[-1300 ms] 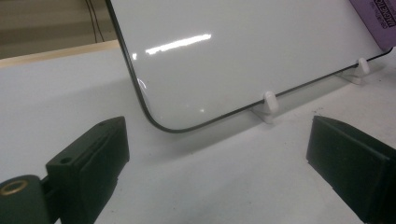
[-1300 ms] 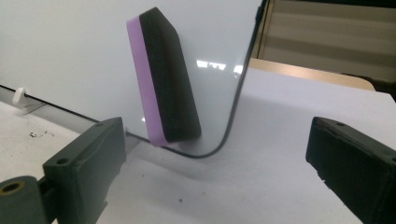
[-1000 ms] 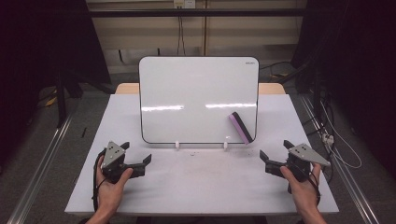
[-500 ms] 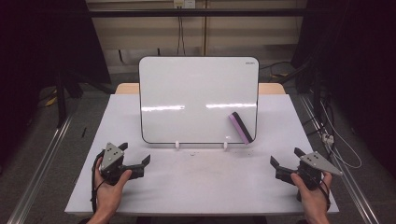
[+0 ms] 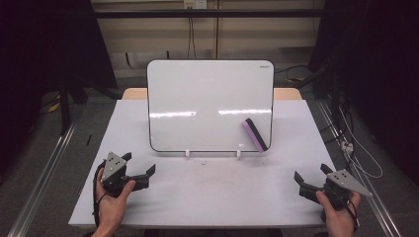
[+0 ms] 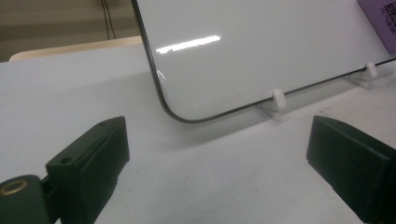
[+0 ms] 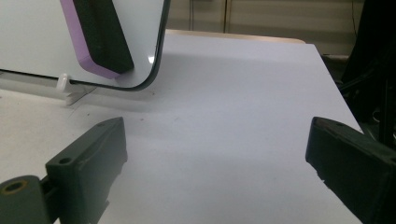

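A white board [image 5: 207, 103] with a dark rim stands upright on two small white feet at the middle of the white table [image 5: 217, 197]. A purple and black eraser [image 5: 255, 135] clings tilted to the board's lower right corner. My left gripper [image 5: 140, 163] rests open at the front left, its jaws wide apart and empty. In the left gripper view the board [image 6: 261, 56] and a corner of the eraser [image 6: 380, 21] lie beyond that gripper [image 6: 215, 154]. My right gripper [image 5: 310, 173] is open at the front right. From the right gripper [image 7: 215, 154] the eraser [image 7: 100, 35] appears up left.
Bare table surface stretches between the two grippers in front of the board. A wooden tabletop edge [image 5: 286, 93] shows behind the board. Metal rails [image 5: 44, 173] run along the floor on both sides, and loose cables [image 5: 356, 153] lie on the floor at the right.
My right gripper has shifted right and back toward the table's front right corner. The left gripper has hardly moved. The board and eraser have stayed put.
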Demonstrator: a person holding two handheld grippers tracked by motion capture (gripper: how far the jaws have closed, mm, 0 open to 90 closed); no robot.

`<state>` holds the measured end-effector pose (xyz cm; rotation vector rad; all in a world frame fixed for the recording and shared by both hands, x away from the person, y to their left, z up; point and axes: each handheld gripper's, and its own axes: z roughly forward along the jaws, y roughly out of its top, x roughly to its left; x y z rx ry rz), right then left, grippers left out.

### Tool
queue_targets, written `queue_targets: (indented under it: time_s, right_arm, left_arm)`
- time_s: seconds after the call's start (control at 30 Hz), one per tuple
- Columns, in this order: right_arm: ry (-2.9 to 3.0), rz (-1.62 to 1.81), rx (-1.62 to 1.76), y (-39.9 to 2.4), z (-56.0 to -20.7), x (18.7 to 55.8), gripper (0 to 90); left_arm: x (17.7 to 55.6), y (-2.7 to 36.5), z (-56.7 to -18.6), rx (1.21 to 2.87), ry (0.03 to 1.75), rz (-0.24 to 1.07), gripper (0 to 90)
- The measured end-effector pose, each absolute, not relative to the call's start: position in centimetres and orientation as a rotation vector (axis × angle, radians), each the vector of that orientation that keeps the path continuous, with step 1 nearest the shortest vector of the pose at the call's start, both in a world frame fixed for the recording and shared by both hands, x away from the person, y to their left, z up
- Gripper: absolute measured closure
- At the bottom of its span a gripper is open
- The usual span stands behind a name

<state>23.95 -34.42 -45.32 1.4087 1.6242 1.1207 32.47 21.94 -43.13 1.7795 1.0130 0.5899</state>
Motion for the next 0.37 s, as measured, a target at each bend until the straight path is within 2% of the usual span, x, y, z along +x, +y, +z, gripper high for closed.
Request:
queue_targets:
  time_s: [0.37]
  right_arm:
    - [1.645,1.121,1.386,-34.06,-45.44,24.43,5.5]
  left_arm:
    - [32.64,22.03,-43.15,1.779,1.023,0.585,5.5]
